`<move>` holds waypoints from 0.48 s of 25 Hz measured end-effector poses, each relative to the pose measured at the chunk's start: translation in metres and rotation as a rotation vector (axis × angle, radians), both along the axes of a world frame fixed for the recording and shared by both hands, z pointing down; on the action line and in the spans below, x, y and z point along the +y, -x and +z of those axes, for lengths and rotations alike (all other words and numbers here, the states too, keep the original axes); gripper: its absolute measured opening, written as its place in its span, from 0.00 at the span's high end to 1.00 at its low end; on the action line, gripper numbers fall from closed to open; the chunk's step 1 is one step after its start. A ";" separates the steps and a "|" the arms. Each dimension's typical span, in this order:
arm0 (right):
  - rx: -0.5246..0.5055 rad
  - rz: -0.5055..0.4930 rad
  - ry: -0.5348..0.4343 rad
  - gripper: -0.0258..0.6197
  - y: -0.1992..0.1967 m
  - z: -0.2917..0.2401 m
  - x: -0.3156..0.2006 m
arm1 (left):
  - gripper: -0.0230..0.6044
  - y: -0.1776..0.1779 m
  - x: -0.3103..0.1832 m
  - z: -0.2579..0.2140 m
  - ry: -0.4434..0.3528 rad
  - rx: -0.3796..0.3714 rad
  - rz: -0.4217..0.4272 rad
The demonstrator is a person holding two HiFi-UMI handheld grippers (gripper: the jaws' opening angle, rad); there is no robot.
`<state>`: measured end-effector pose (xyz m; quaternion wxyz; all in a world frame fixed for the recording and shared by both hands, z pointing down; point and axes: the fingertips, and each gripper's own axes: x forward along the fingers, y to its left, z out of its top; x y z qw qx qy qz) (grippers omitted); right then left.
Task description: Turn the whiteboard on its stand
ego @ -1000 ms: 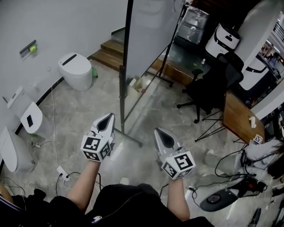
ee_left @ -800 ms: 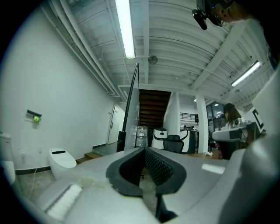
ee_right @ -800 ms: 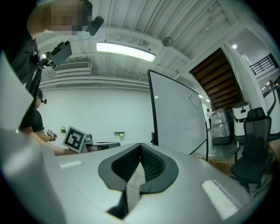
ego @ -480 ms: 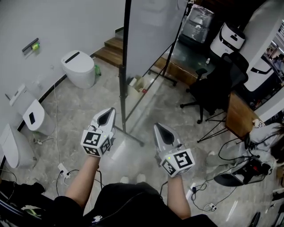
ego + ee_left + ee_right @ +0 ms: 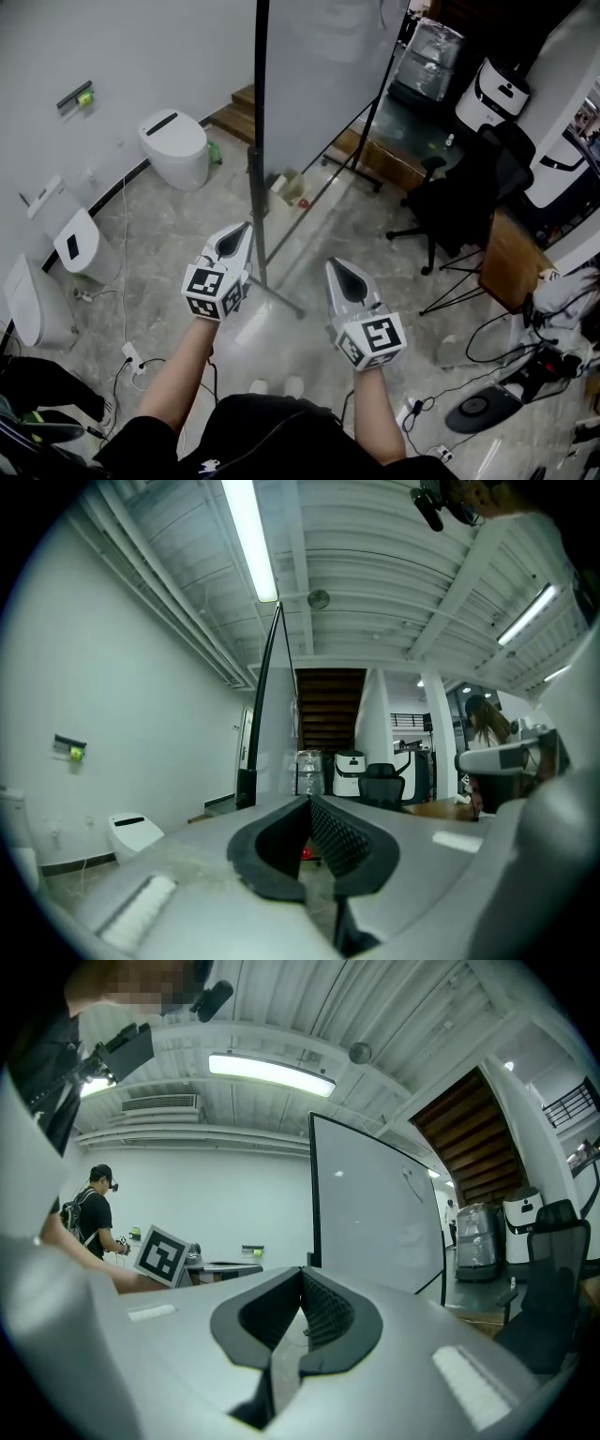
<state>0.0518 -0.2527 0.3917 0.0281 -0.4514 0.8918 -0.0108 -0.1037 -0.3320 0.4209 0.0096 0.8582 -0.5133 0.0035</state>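
The whiteboard (image 5: 319, 75) stands on a black stand just ahead of me, seen nearly edge-on, with its dark side post (image 5: 260, 187) running down to a foot bar (image 5: 281, 298) on the floor. My left gripper (image 5: 242, 231) is shut and empty, its tip just left of the post, apart from it. My right gripper (image 5: 339, 268) is also shut and empty, to the right of the post and lower. The left gripper view has its closed gripper (image 5: 309, 801) under the board's edge (image 5: 266, 696). Beyond the closed gripper (image 5: 302, 1274), the right gripper view shows the board face (image 5: 375, 1213).
White toilets (image 5: 178, 145) (image 5: 70, 246) line the left wall. A black office chair (image 5: 450, 202), a wooden desk (image 5: 511, 258) and tripod legs (image 5: 459, 281) stand to the right. Cables (image 5: 131, 361) lie on the floor. Wooden steps (image 5: 246, 108) rise behind the board. A person (image 5: 94, 1213) stands far left.
Both grippers have edged forward toward the whiteboard's post, the left one nearer to it. They stay shut, and the board has not turned.
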 end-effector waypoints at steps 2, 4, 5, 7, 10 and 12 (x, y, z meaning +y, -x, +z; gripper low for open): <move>0.000 -0.005 0.000 0.95 0.001 0.000 -0.012 | 0.96 -0.005 -0.015 0.000 -0.005 -0.021 -0.012; -0.003 -0.010 0.002 0.95 0.002 0.001 -0.024 | 0.95 -0.006 -0.033 0.002 -0.004 -0.039 -0.031; -0.006 -0.013 0.003 0.95 0.003 0.001 -0.030 | 0.94 -0.006 -0.042 0.004 0.000 -0.048 -0.041; -0.009 -0.021 0.005 0.95 0.005 0.002 -0.039 | 0.91 -0.001 -0.061 0.010 0.011 -0.061 -0.061; -0.002 -0.034 0.008 0.95 0.007 0.002 -0.052 | 0.88 0.006 -0.088 0.014 0.019 -0.080 -0.090; 0.000 -0.038 0.009 0.95 0.008 0.002 -0.060 | 0.85 0.008 -0.105 0.017 0.023 -0.098 -0.105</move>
